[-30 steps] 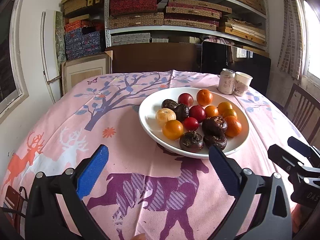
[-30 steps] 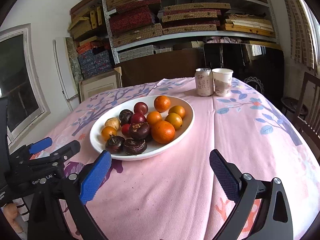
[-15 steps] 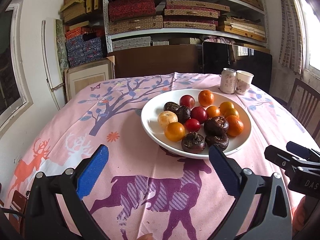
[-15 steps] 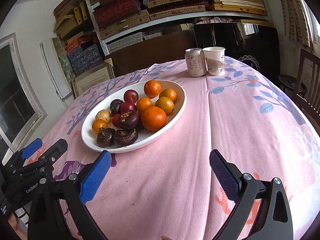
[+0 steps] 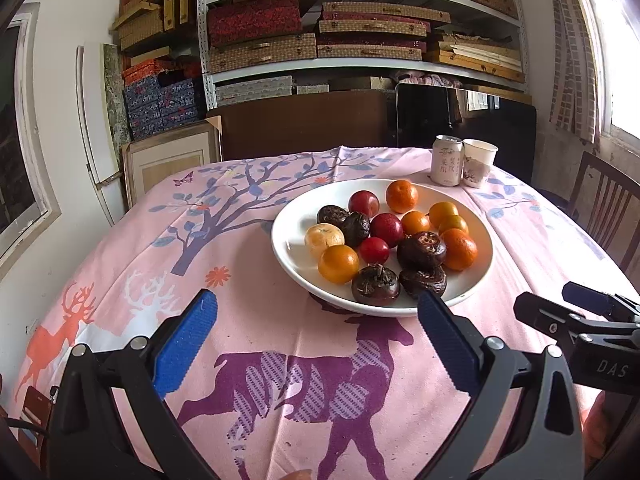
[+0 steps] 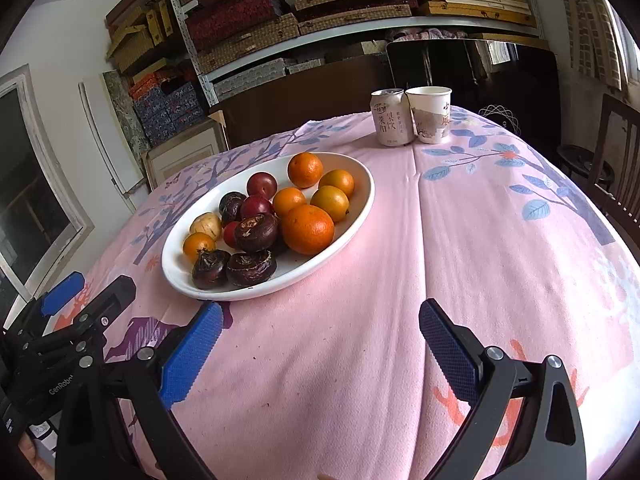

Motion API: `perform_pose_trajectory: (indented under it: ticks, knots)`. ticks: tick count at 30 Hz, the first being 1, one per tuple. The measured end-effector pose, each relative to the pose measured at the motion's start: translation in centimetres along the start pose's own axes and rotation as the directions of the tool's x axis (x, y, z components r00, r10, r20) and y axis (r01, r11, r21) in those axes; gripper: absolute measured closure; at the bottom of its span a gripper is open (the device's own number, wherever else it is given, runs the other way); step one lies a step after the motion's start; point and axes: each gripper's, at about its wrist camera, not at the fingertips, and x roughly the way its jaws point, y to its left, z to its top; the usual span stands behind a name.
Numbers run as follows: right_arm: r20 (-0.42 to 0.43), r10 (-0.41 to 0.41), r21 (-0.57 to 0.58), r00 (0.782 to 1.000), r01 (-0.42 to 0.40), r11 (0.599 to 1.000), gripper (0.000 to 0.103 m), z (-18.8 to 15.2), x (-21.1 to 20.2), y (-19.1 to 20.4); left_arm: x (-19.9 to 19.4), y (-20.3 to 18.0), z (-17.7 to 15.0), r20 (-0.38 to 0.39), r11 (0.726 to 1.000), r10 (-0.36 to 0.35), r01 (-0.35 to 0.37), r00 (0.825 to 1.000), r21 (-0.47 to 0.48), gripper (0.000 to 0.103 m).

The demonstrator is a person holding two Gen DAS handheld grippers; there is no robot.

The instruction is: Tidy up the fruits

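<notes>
Your white plate (image 5: pixel 286 240), centre frame, holds oranges (image 5: pixel 402 196), red plums (image 5: pixel 363 203) and dark wrinkled fruits (image 5: pixel 421 250). Left gripper (image 5: pixel 316 336) and right gripper (image 6: pixel 320 336): jaws spread wide, empty.

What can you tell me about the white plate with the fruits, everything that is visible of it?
The white plate is a wide, shallow, glossy dish that looks ceramic, with a plain raised rim. It stands level on the pink printed tablecloth, partly over a purple deer print. It holds a mixed heap of fruits: orange citrus, red plums, dark brown wrinkled ones and one pale one. Neither gripper touches it. A drink can and a paper cup stand apart behind it.
</notes>
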Motion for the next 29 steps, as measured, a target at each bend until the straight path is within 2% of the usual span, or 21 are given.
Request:
perform_pose_trajectory:
  ticks: [14,18,22,29]
  knots:
    - [-0.003,0.0,0.0,1.0,0.0,1.0,0.004,-0.02,0.05,0.01,-0.14,-0.26,-0.02,0.002,1.0,-0.005,0.005,1.0,0.016,0.005]
    - [-0.001,0.0,0.0,1.0,0.0,1.0,0.004,-0.06,0.05,0.05,-0.58,-0.22,0.0,0.032,0.999,0.038,-0.039,0.999,0.019,0.005]
    - [-0.007,0.0,0.001,1.0,0.0,1.0,0.004,-0.1,0.12,0.06,-0.1,-0.18,0.18,0.002,1.0,-0.002,0.002,1.0,0.02,0.005]
    - [-0.008,0.001,0.001,1.0,-0.001,1.0,0.004,-0.11,0.1,0.14,0.21,-0.18,0.14,-0.014,1.0,-0.002,0.002,1.0,0.016,0.005]
